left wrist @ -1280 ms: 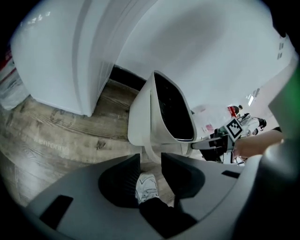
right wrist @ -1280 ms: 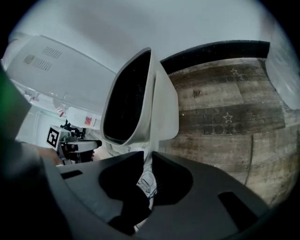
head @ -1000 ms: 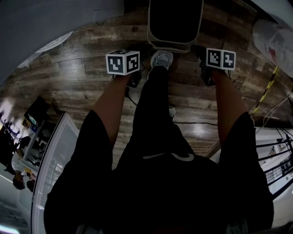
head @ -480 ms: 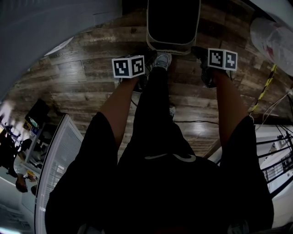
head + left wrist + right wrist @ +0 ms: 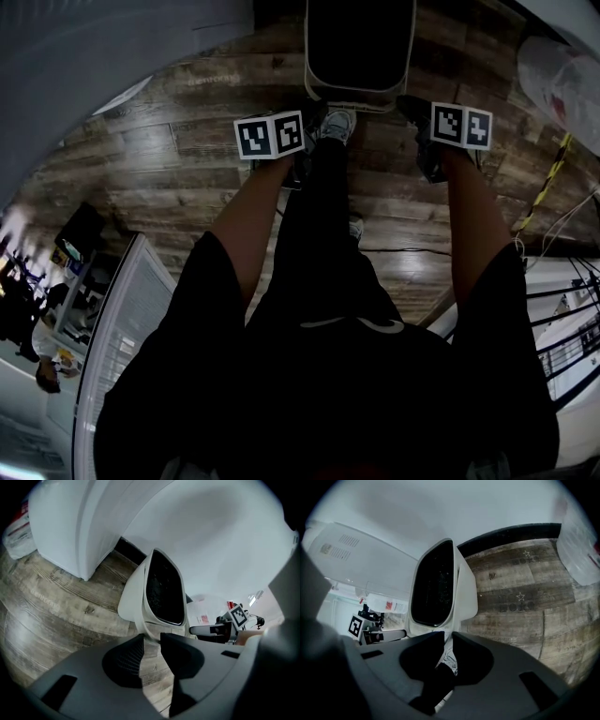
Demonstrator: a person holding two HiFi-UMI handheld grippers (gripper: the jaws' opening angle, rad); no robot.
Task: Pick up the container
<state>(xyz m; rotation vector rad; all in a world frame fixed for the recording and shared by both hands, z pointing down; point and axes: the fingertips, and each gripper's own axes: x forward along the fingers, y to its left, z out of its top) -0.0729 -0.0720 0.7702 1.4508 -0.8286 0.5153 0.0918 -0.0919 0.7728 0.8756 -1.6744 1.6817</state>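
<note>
Container [image 5: 361, 94] — just beyond the jaws

Container [image 5: 309, 56] close to wall [image 5: 440, 508]: no clear passage behind. Open floor [image 5: 187, 159] along container's left side, up to large pale unit [image 5: 94, 47]. Right side open as far as plastic bag [image 5: 562, 84] (well apart from container). Person's shoe [image 5: 336, 125] just before near rim; leg [image 5: 319, 216] fills middle approach. Cable [image 5: 394, 251] lies across floor, nearer person. Container's top opening free from above.
</note>
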